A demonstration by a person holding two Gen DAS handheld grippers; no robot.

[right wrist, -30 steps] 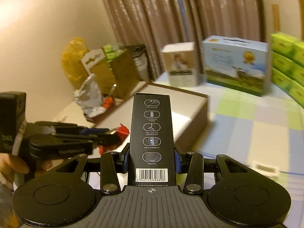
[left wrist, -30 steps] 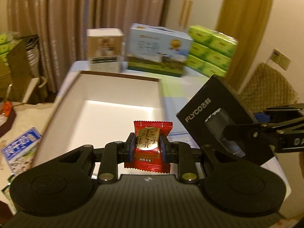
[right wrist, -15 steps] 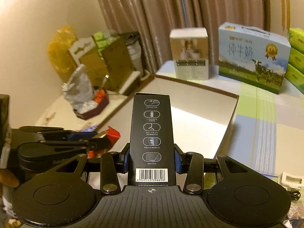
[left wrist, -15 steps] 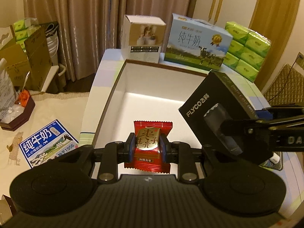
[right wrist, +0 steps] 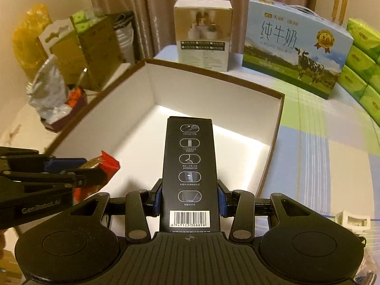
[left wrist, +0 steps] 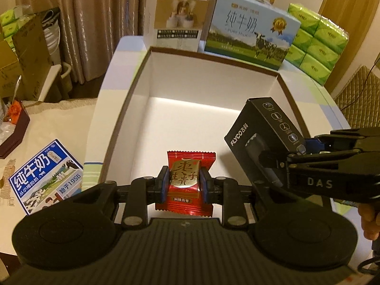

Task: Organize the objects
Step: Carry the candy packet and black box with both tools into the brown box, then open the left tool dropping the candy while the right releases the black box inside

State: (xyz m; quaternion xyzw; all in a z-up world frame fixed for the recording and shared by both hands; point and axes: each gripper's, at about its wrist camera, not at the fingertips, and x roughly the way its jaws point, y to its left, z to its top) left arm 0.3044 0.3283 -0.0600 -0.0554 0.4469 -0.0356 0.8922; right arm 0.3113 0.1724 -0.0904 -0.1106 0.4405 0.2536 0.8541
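1. While my left claw [left wrist: 184,182] is clamping its blue pads on a red candy packet [left wrist: 186,185], I am holding the packet upright over the near end of the big open box [left wrist: 128,99].
2. My right claw [right wrist: 190,198] is gripping a black Flyco carton [right wrist: 188,166] by its long sides, barcode end toward me, its far end pointing over the box floor.
3. Both claws are hanging side by side above the box; in the right view the candy is showing just left of the carton, not touching it.
4. Whether either item is already below the rim, I cannot tell from these angles.
5. Beyond the box, a white carton [left wrist: 175,21], a milk case [left wrist: 251,30] and green tissue packs [left wrist: 318,42] are standing on the checked tablecloth [right wrist: 332,147].
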